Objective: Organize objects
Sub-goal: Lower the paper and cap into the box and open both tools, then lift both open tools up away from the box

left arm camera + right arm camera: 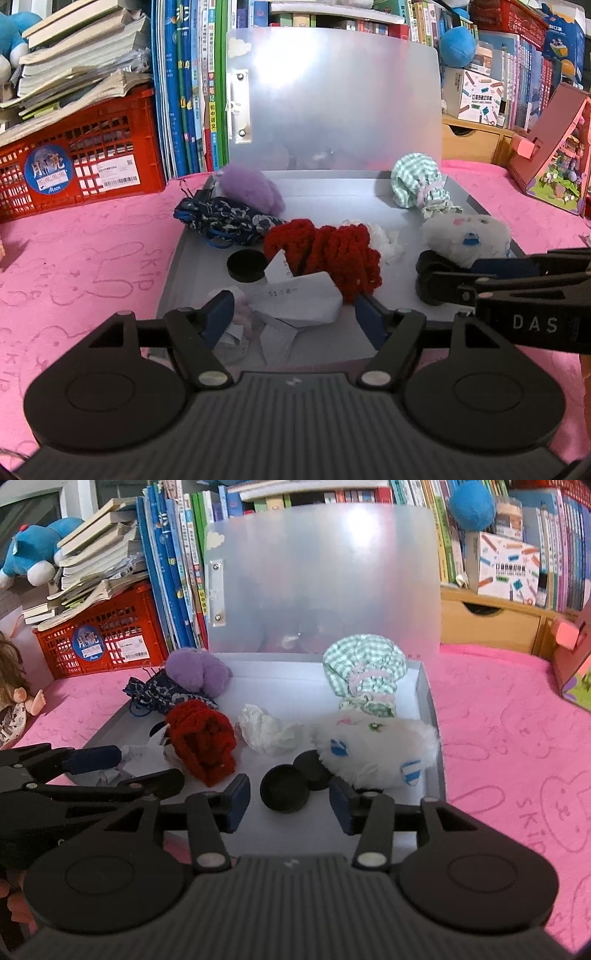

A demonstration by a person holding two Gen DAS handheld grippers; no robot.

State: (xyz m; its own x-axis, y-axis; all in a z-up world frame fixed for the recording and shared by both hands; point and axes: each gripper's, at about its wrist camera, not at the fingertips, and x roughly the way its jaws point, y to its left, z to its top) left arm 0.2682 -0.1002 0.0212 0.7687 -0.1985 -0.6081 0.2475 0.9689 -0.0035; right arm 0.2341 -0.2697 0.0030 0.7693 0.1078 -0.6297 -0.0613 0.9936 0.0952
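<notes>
Shallow grey box (pixel 430 716) lying on a pink cloth-covered desk (pixel 517 738), frosted lid (pixel 325 579) standing upright at the far edge against rows of books.

Inside the box, far left: purple fluffy pouch (pixel 197 672) resting beside a dark blue patterned cloth bag (pixel 162 694), whose long axis runs from far left toward near right. Next, red knitted piece (pixel 201 738), long axis running from far to near, slightly slanted. Centre: crumpled white tissue (pixel 266 731). Far right: green-checked drawstring bag (pixel 364 672), gathered neck pointing toward the near side. Just in front, white furry pouch (pixel 376 749) lying crosswise, touching two black round discs (pixel 286 788).

Near left corner: folded white paper slips (pixel 295 302), the largest lying crosswise.

Left claw (pixel 291 317) released, blue pads spread on either side of the paper slips, not pressing them. Right claw (pixel 288 805) likewise released, pads apart, the nearer black disc sitting loose in the gap just ahead.

Red plastic crate (pixel 107 642) with stacked books at far left; pink cardboard box (pixel 554 166) at far right.
</notes>
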